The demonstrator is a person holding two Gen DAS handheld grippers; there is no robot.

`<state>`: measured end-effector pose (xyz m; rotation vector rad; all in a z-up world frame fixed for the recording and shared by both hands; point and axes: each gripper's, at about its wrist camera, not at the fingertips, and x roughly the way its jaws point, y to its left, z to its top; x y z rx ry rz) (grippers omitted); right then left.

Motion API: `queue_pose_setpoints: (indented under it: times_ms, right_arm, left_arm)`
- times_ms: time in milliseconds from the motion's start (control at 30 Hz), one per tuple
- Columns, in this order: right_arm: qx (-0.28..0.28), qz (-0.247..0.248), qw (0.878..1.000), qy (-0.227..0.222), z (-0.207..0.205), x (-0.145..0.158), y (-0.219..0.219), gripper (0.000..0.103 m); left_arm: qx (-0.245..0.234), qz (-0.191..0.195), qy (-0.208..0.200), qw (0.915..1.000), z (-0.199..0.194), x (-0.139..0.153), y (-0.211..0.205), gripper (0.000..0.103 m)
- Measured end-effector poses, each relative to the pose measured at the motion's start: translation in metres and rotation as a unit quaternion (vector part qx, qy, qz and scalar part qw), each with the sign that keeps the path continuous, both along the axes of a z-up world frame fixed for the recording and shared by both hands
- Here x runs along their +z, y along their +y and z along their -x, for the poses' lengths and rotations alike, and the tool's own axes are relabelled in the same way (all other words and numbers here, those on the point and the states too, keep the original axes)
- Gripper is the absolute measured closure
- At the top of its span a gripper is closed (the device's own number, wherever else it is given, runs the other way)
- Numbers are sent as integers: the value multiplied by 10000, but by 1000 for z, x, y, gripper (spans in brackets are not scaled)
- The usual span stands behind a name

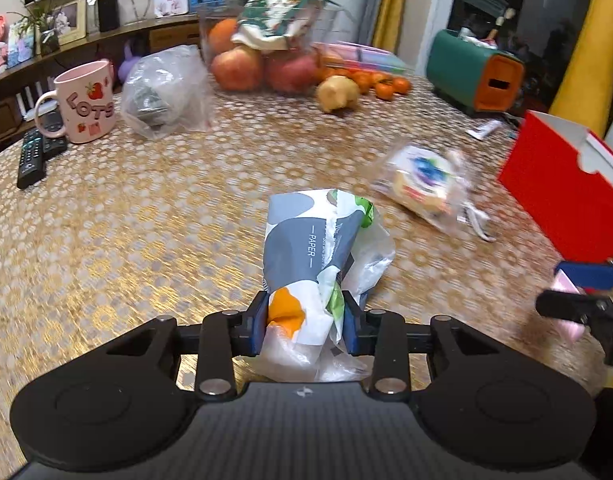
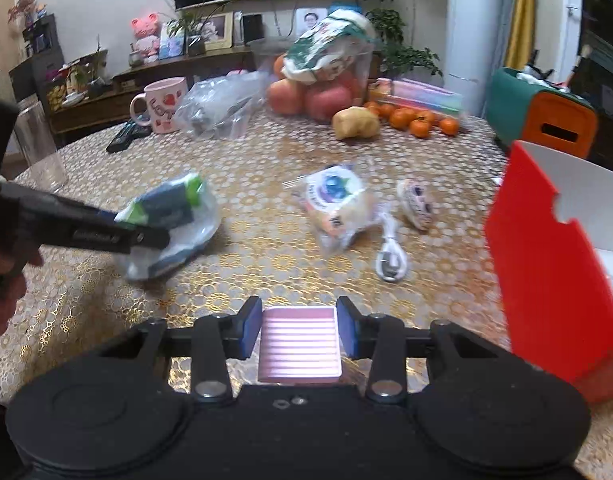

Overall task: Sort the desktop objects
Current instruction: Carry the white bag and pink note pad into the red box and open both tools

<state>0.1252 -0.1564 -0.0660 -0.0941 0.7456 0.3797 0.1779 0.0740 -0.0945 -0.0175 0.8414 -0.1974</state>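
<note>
My left gripper point(image 1: 305, 326) is shut on a tissue pack point(image 1: 314, 252) in grey, white and orange wrap marked PAPER, held just above the gold patterned table point(image 1: 146, 220). It also shows in the right wrist view point(image 2: 166, 216). My right gripper point(image 2: 300, 330) is shut on a pink ribbed block point(image 2: 300, 346), which shows at the right edge of the left wrist view point(image 1: 566, 286). A red and white box point(image 2: 546, 280) stands open at the right. A bagged blueberry bread point(image 2: 338, 200), a white cable point(image 2: 390, 256) and a small patterned pouch point(image 2: 416, 202) lie mid-table.
At the far side are a pink mug point(image 1: 86, 100), remotes point(image 1: 34, 156), a clear bag point(image 1: 166, 88), apples and oranges point(image 1: 262, 64), a potato point(image 1: 338, 94), tangerines point(image 1: 382, 82) and a green and orange container point(image 1: 474, 68). A glass jar point(image 2: 38, 144) stands at left.
</note>
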Motion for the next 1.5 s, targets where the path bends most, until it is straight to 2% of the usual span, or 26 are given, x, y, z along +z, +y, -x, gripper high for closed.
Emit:
queue_pose_setpoints:
  times_ms: [333, 733, 1167, 1500]
  right_arm:
    - [-171, -52, 9997, -183, 30, 24, -45, 63]
    - [-426, -20, 9988, -223, 59, 46, -106, 63]
    - [-963, -8, 9942, -481, 74, 69, -194, 63]
    - [-1213, 142, 9893, -798, 52, 85, -240, 63]
  left_arm:
    - [-297, 309, 132, 9990, 42, 27, -49, 68]
    - [-981, 363, 5, 9945, 65, 67, -125, 68]
    - [-1801, 277, -134, 9832, 63, 94, -219, 68]
    - [-2320, 121, -285, 9722, 42, 108, -283, 68]
